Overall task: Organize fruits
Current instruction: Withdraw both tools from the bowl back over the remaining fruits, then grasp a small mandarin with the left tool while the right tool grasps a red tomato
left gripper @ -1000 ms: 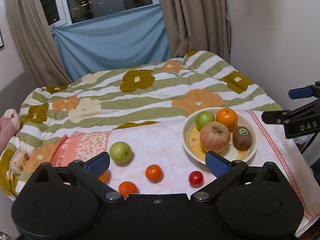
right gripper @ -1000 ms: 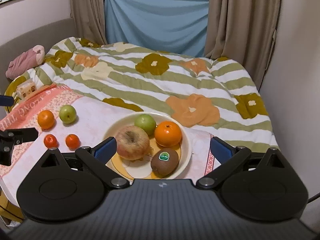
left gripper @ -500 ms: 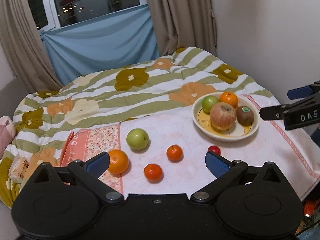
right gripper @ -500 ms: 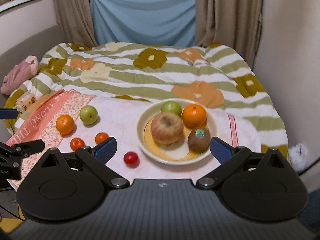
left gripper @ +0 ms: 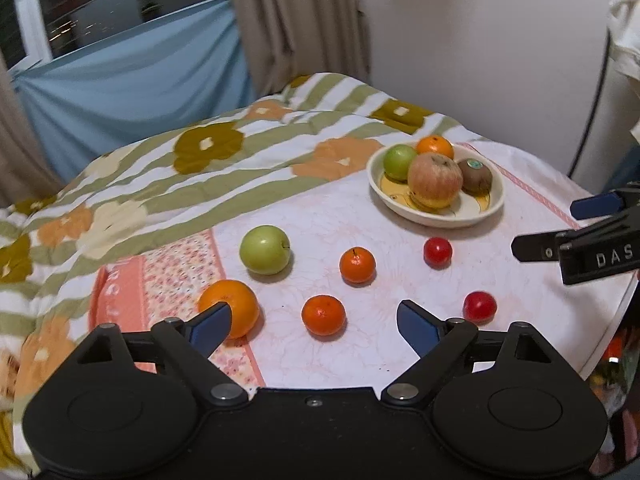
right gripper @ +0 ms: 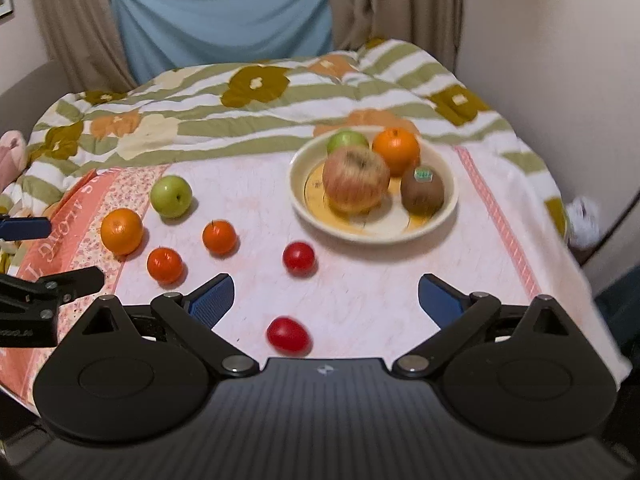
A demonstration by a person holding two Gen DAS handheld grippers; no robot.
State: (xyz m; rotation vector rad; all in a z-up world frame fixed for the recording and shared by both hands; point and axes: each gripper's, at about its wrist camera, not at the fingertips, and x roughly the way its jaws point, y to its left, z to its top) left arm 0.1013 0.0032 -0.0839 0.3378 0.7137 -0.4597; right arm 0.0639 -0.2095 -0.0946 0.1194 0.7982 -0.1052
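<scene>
Fruits lie in two groups on the pink cloth (right gripper: 360, 304): a plate (right gripper: 298, 196) holds a big apple (right gripper: 355, 179), a green apple (right gripper: 347, 140), an orange (right gripper: 396, 151) and a kiwi (right gripper: 422, 191); loose beside it are a green apple (left gripper: 265, 250), an orange (left gripper: 236, 303), two mandarins (left gripper: 357, 265) (left gripper: 323, 315) and two red tomatoes (left gripper: 437, 251) (left gripper: 480, 306).

The left gripper (left gripper: 314, 325) hovers above the near mandarin, its jaws wide but closing, nothing between the pads. The right gripper (right gripper: 325, 300) stands wide open and empty above the tomatoes.

Likely trouble: round fruit can roll off the soft cloth when nudged by a closing finger. The plate is crowded, so an added piece may knock others out. Both grippers work close together and could collide.
</scene>
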